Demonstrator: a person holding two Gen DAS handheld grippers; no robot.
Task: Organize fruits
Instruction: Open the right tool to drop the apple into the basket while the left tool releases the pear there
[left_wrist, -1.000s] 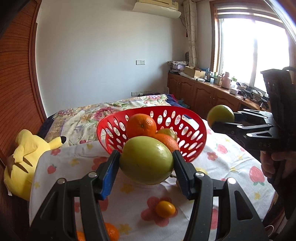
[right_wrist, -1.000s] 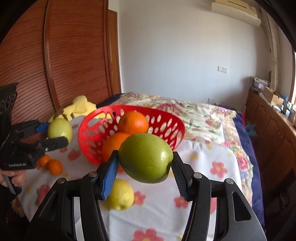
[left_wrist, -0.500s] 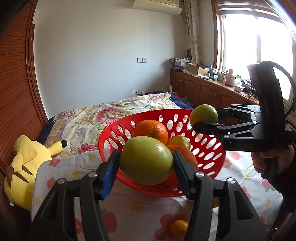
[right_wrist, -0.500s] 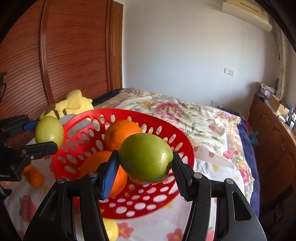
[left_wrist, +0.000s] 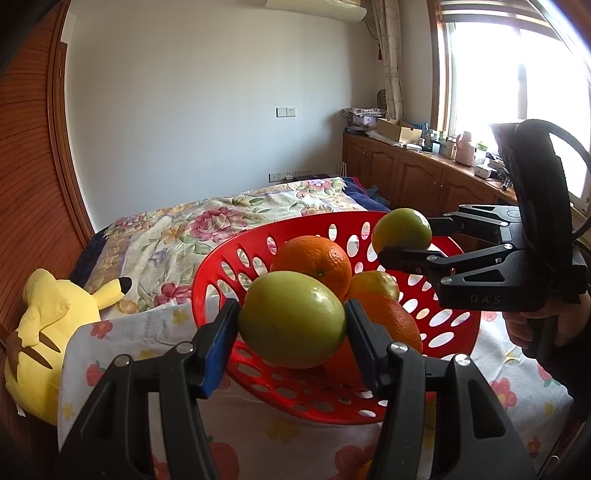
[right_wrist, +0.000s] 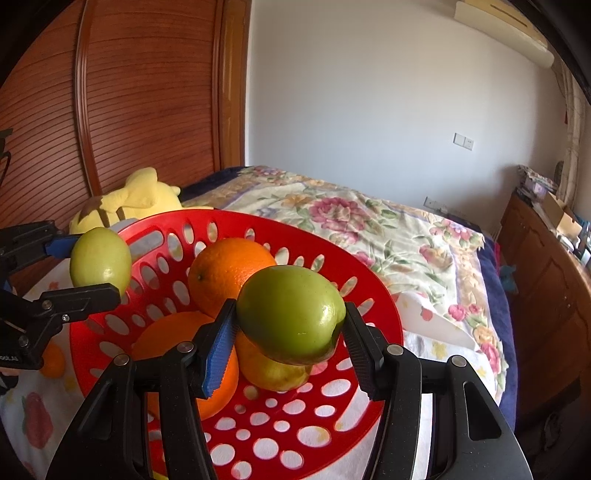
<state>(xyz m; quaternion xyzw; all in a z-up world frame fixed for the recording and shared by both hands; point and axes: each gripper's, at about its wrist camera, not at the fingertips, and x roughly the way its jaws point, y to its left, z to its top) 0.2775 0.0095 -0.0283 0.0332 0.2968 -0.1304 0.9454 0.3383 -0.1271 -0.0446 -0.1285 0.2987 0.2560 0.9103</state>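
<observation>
Two black two-finger grippers share this bedroom scene, yet the biggest thing in it is the bed under its flowered quilt (left_wrist: 207, 229), which runs back to the white wall. Nearer lies the white tablecloth printed with strawberries and blossoms (left_wrist: 122, 328), and on it sits the red perforated plastic basket (right_wrist: 258, 225), tipped so that its open face turns toward both cameras. A yellow plush toy with a black-tipped ear (left_wrist: 48, 325) rests at the cloth's far left corner against the ribbed wooden wardrobe door (right_wrist: 147, 92). The left gripper (left_wrist: 291, 325) stands partly open, its pads pressed on either side of a pale green round fruit (left_wrist: 291, 321) held in front of the basket's near rim. The right gripper (right_wrist: 290, 315), gripped by a hand (left_wrist: 535, 325), is likewise partly open and clamps a darker green apple-like fruit (right_wrist: 291, 314) above the basket's middle. Inside the basket lie a large orange (left_wrist: 314, 264), a second orange (right_wrist: 192, 354) lower down, and a yellowish fruit (right_wrist: 273, 369) between them. A small mandarin (right_wrist: 53, 360) lies on the cloth just outside the basket.
</observation>
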